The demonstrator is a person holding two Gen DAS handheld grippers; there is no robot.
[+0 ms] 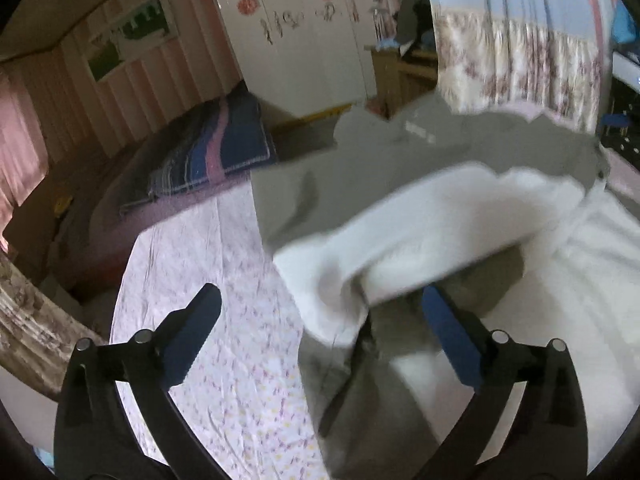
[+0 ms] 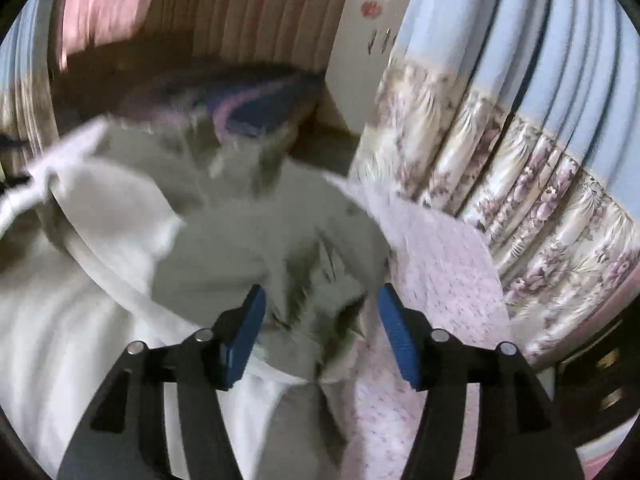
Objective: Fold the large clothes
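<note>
A grey jacket (image 1: 320, 184) with a white fleecy lining (image 1: 420, 220) lies spread on a sheet (image 1: 200, 320) printed with small pink and purple flecks. Part of the jacket is turned back so the lining faces up, and a dark zipper (image 1: 352, 368) runs down the grey cloth near the bottom of the left wrist view.

The left gripper (image 1: 320, 312) hangs above the jacket's edge with its jaws spread wide. One blue pad sits over the bare sheet, the other right by a fold of the white lining; nothing is caught between them.

The right gripper (image 2: 320, 320) is also well open, its two blue pads apart over a crumpled grey part of the jacket (image 2: 248, 240). Grey cloth shows in the gap, but the picture is badly blurred and I cannot tell whether the pads touch it. The white lining (image 2: 80, 300) spreads to the left of that gripper, and the flecked sheet (image 2: 440, 260) shows to its right.

Around the bed stand a curtain (image 1: 520, 40) with a blue top and a flowered band, a white wardrobe (image 1: 304, 32) with red stickers, and a striped blue and pink blanket (image 1: 212, 152) folded farther up the bed.
</note>
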